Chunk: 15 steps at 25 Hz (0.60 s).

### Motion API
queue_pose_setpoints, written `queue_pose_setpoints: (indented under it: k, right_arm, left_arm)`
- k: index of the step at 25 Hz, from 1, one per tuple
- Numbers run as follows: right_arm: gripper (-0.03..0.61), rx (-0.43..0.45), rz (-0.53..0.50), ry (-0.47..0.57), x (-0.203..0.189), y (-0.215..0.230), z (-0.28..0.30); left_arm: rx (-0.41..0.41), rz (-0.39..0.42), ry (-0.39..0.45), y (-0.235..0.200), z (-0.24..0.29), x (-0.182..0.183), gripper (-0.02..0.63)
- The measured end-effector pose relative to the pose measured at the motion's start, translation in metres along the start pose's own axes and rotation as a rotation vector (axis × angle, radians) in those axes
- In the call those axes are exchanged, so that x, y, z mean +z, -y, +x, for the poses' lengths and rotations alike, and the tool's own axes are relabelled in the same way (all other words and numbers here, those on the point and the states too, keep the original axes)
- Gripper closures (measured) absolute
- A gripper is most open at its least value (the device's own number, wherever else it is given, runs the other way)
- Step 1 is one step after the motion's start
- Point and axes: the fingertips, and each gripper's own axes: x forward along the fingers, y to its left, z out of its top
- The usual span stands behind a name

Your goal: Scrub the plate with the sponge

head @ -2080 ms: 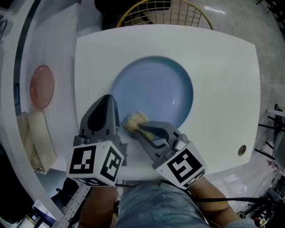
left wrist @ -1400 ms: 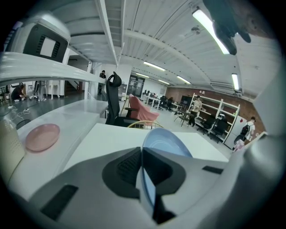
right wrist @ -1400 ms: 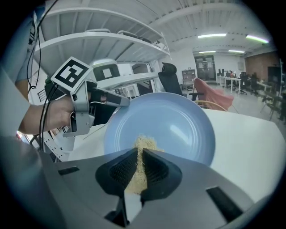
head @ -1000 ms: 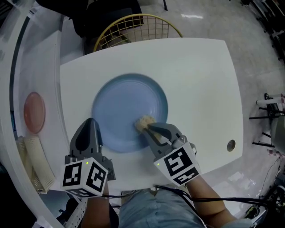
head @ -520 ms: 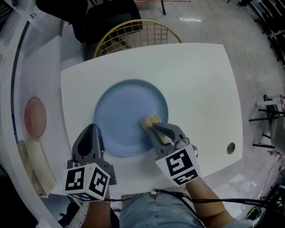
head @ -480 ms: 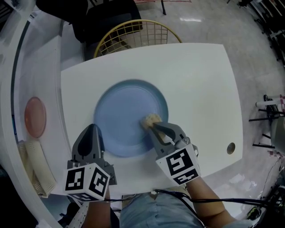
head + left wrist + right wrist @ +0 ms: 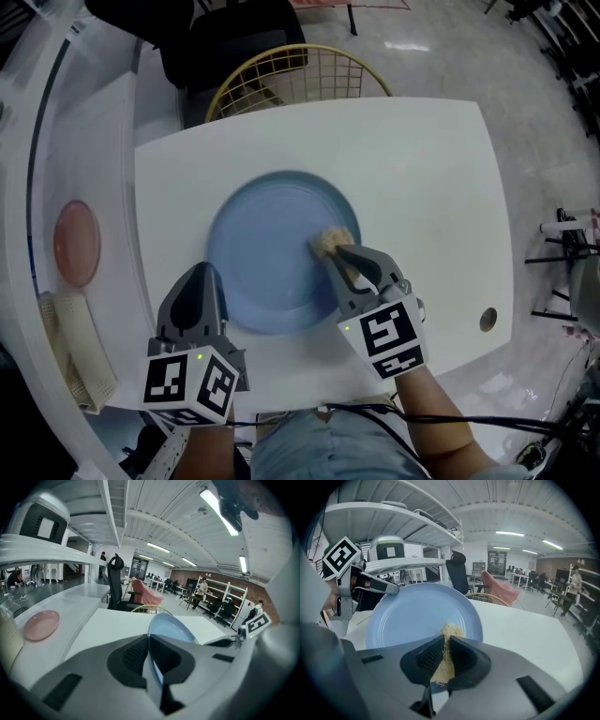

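A light-blue plate [image 7: 267, 244] lies on the white table [image 7: 431, 178]. My left gripper [image 7: 204, 279] is shut on the plate's near-left rim; in the left gripper view the rim [image 7: 165, 626] runs edge-on between the jaws of the left gripper [image 7: 150, 645]. My right gripper [image 7: 339, 255] is shut on a straw-coloured fibrous sponge [image 7: 329, 241], which rests on the plate near its right rim. In the right gripper view the sponge [image 7: 450, 632] sticks out from the right gripper [image 7: 446, 645] onto the plate [image 7: 412, 616].
A gold wire chair [image 7: 295, 75] stands behind the table. On the curved white counter at the left lie a pink dish [image 7: 75, 242] and a beige ribbed item [image 7: 82, 352]. A round hole [image 7: 487, 320] sits near the table's front right corner.
The sponge, held in my right gripper, has slid across the plate from its near-left part to the right side. My left gripper keeps its hold on the rim.
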Motion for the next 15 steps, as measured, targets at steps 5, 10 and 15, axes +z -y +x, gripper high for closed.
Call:
queue_pose_setpoints:
  k: [5, 10, 15]
  right_arm:
    - [0.535, -0.030, 0.000, 0.011, 0.006, 0.010, 0.006]
    - [0.535, -0.059, -0.001, 0.018, 0.013, 0.021, 0.014]
    - [0.535, -0.077, -0.005, 0.023, 0.023, 0.030, 0.023]
  left_arm:
    - [-0.006, 0.008, 0.000, 0.002, 0.000, 0.001, 0.591]
    - [-0.016, 0.017, -0.001, 0.005, 0.001, 0.004, 0.591]
    - [-0.026, 0.009, -0.010, 0.006, 0.002, 0.003, 0.590]
